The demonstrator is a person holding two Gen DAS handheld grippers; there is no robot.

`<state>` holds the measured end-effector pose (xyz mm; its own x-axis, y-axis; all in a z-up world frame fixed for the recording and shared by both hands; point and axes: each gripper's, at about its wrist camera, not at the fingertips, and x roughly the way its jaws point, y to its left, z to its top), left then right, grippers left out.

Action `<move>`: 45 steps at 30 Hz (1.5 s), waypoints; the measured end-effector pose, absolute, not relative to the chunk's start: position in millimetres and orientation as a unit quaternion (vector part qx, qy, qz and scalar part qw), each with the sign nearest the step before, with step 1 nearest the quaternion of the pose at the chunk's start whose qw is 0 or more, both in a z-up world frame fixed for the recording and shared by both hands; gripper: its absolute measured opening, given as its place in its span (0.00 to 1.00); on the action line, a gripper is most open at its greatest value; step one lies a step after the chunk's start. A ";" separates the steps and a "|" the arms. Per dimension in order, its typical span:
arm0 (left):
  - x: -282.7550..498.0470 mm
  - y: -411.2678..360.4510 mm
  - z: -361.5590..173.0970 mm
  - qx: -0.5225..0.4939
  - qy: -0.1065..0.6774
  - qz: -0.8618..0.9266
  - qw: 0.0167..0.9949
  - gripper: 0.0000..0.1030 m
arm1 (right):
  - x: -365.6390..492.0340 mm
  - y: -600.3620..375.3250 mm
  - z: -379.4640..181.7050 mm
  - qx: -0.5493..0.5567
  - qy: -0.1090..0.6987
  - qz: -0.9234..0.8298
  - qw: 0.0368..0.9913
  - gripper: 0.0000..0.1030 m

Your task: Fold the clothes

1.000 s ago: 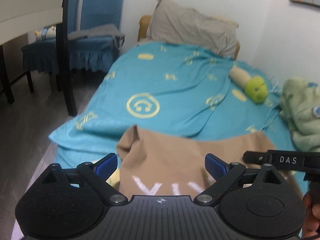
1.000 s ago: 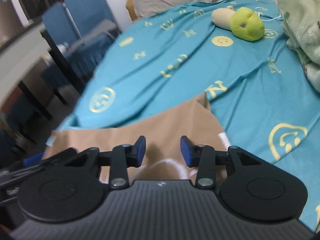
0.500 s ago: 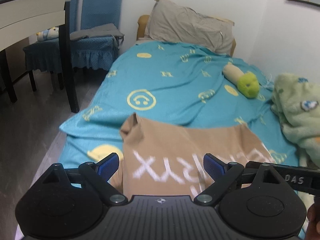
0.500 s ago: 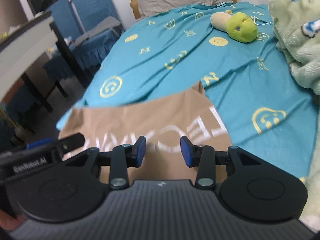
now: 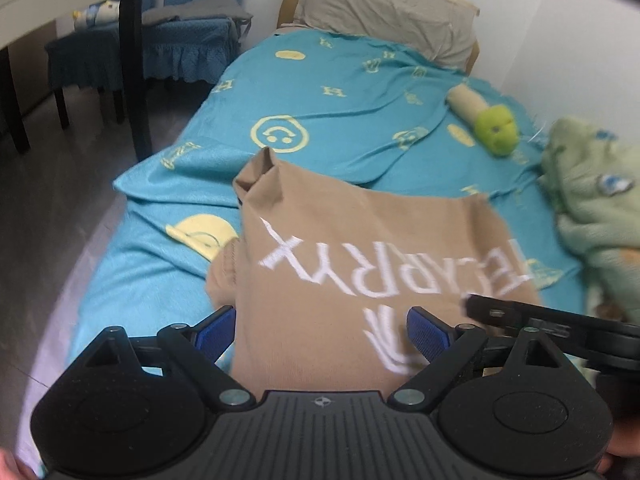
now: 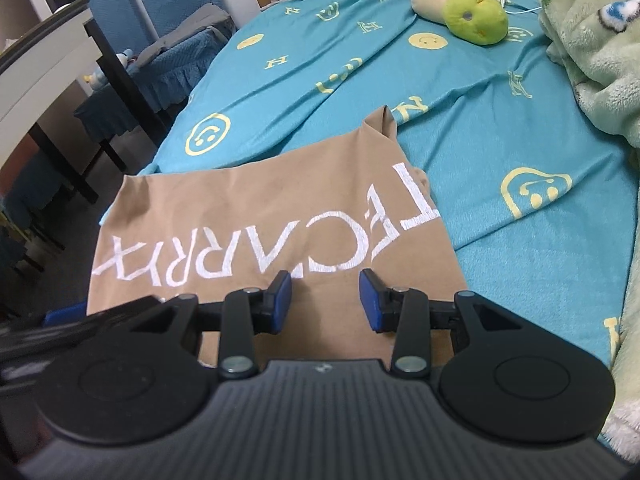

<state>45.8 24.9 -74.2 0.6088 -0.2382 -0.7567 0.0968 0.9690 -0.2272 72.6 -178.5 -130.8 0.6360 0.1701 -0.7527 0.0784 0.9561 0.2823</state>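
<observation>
You held both the left gripper and right gripper with jaws apart, gripping nothing, over the tan T-shirt at the bed's near edge.

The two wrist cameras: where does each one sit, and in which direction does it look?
Left wrist: sits on the left gripper, looks along the bed toward the grey pillow; its open blue pads flank the tan shirt, and the right gripper enters from the right.
Right wrist: sits on the right gripper, looks up the bed and toward the blue chairs; its pads stand apart above the tan shirt.
Shared: tan shirt, blue bedsheet, green plush toy, green blanket.
</observation>
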 end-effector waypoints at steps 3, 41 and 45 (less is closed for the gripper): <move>26.8 33.3 -65.4 -0.135 0.430 -0.119 0.885 0.93 | 72.9 -179.5 -130.9 0.149 0.426 0.027 0.892 0.39; 49.4 95.2 -156.3 -0.512 0.454 -0.058 0.727 0.68 | 75.0 -196.0 -136.6 0.219 0.422 0.012 0.880 0.38; 54.1 89.1 -158.1 -0.504 0.445 -0.038 0.739 0.53 | 74.3 -195.7 -136.2 0.218 0.421 0.012 0.880 0.38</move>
